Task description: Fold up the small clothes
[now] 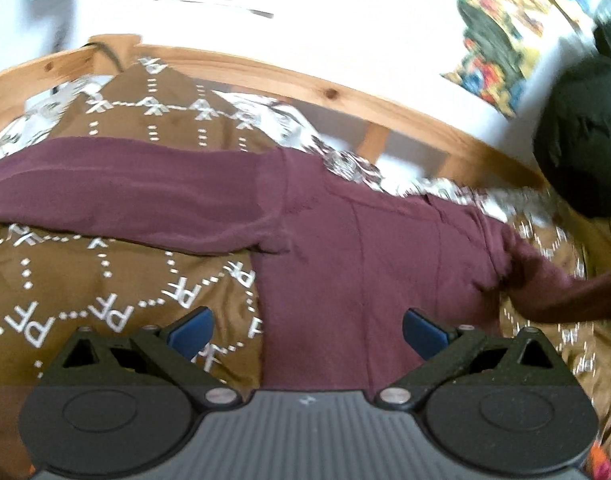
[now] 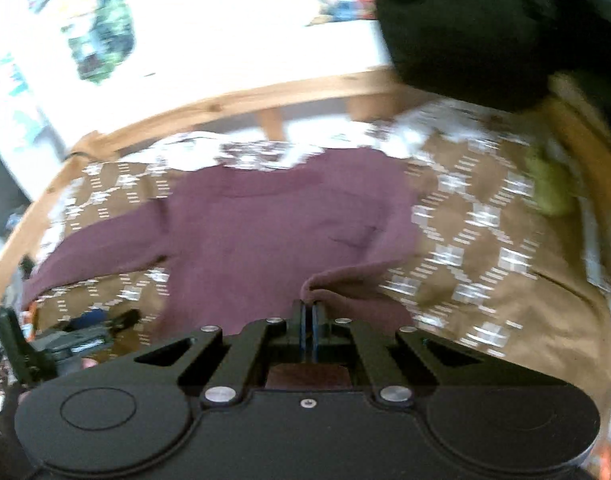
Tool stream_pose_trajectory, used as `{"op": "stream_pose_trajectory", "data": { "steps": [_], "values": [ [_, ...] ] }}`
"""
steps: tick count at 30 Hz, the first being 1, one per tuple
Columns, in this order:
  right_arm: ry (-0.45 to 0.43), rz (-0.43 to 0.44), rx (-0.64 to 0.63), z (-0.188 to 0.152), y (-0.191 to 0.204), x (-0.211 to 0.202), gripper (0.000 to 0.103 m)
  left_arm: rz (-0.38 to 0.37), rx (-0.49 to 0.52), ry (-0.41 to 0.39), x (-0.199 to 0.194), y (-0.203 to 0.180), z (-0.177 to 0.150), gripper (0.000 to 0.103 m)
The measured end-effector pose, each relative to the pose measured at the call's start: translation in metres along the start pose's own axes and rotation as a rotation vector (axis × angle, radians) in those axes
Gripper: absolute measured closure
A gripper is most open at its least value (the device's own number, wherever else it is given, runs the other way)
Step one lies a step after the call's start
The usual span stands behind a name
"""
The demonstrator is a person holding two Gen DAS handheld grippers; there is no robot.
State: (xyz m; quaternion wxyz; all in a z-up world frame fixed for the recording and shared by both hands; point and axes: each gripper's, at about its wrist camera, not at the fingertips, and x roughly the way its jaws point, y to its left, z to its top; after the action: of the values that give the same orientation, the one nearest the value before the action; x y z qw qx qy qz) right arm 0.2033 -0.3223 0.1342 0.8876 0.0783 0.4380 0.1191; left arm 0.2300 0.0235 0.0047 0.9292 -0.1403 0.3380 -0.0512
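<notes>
Now maroon sweater [image 2: 265, 232] spread on brown bedspread [image 2: 485, 280], right gripper [image 2: 309, 312] clenched on its sleeve, left gripper [image 1: 307, 334] released above it

My left gripper [image 1: 307, 330] hangs with its blue pads spread wide, nothing between them, pointing toward twelve o'clock and tilted down. My right gripper [image 2: 309, 312] is clamped tight, pads pinching maroon cloth, angled steeply down.

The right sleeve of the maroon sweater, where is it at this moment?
In the right wrist view its cuff is pinched in the shut right gripper, lifted over the sweater's body on the brown patterned bedspread.
</notes>
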Motion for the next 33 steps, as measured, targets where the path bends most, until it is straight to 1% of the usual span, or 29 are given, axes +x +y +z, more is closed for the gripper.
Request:
{"op": "stream_pose_trajectory", "data": {
  "steps": [4, 8, 9, 10, 11, 13, 14, 16, 18, 19, 21, 23, 26, 28, 30, 33],
  "values": [
    [0.012, 0.07, -0.089, 0.005, 0.061, 0.05, 0.101, 0.047, -0.096, -0.016, 0.001, 0.023, 0.009, 0.001],
    [0.026, 0.117, -0.156, 0.004, 0.11, 0.108, 0.1, 0.076, -0.201, -0.004, 0.006, 0.046, 0.015, 0.001],
    [0.026, 0.129, -0.174, 0.004, 0.118, 0.12, 0.098, 0.078, -0.223, 0.001, 0.008, 0.05, 0.015, 0.001],
    [0.024, 0.137, -0.185, 0.002, 0.124, 0.131, 0.089, 0.08, -0.237, 0.004, 0.01, 0.053, 0.015, 0.001],
    [0.021, 0.151, -0.192, 0.0, 0.127, 0.139, 0.084, 0.081, -0.244, 0.005, 0.011, 0.055, 0.016, 0.001],
    [0.004, 0.181, -0.209, -0.006, 0.126, 0.144, 0.069, 0.083, -0.243, 0.012, 0.016, 0.054, 0.015, 0.001],
    [-0.008, 0.187, -0.218, -0.009, 0.122, 0.144, 0.064, 0.079, -0.237, 0.017, 0.018, 0.053, 0.015, 0.001],
    [-0.038, 0.167, -0.24, -0.016, 0.106, 0.142, 0.044, 0.072, -0.222, 0.028, 0.023, 0.049, 0.014, 0.001],
    [-0.077, 0.102, -0.252, -0.023, 0.084, 0.139, 0.035, 0.065, -0.192, 0.042, 0.029, 0.042, 0.012, 0.001],
    [-0.099, 0.059, -0.253, -0.024, 0.073, 0.139, 0.033, 0.065, -0.174, 0.049, 0.033, 0.037, 0.011, 0.001],
    [-0.143, -0.047, -0.227, -0.027, 0.044, 0.142, 0.03, 0.077, -0.131, 0.054, 0.042, 0.027, 0.008, 0.001],
    [-0.188, -0.137, -0.179, -0.029, 0.016, 0.146, 0.03, 0.108, -0.079, 0.055, 0.053, 0.016, 0.006, 0.001],
    [-0.268, -0.24, -0.089, -0.029, -0.024, 0.156, 0.031, 0.15, -0.019, 0.063, 0.073, 0.004, 0.004, 0.001],
    [-0.318, -0.259, -0.031, -0.024, -0.051, 0.166, 0.031, 0.159, 0.006, 0.076, 0.085, -0.002, 0.001, 0.001],
    [-0.368, -0.263, 0.006, -0.018, -0.07, 0.176, 0.031, 0.16, 0.04, 0.09, 0.094, -0.008, -0.004, 0.001],
    [-0.409, -0.262, -0.012, -0.005, -0.084, 0.186, 0.031, 0.18, 0.091, 0.086, 0.099, -0.013, -0.011, 0.001]
  ]
}}
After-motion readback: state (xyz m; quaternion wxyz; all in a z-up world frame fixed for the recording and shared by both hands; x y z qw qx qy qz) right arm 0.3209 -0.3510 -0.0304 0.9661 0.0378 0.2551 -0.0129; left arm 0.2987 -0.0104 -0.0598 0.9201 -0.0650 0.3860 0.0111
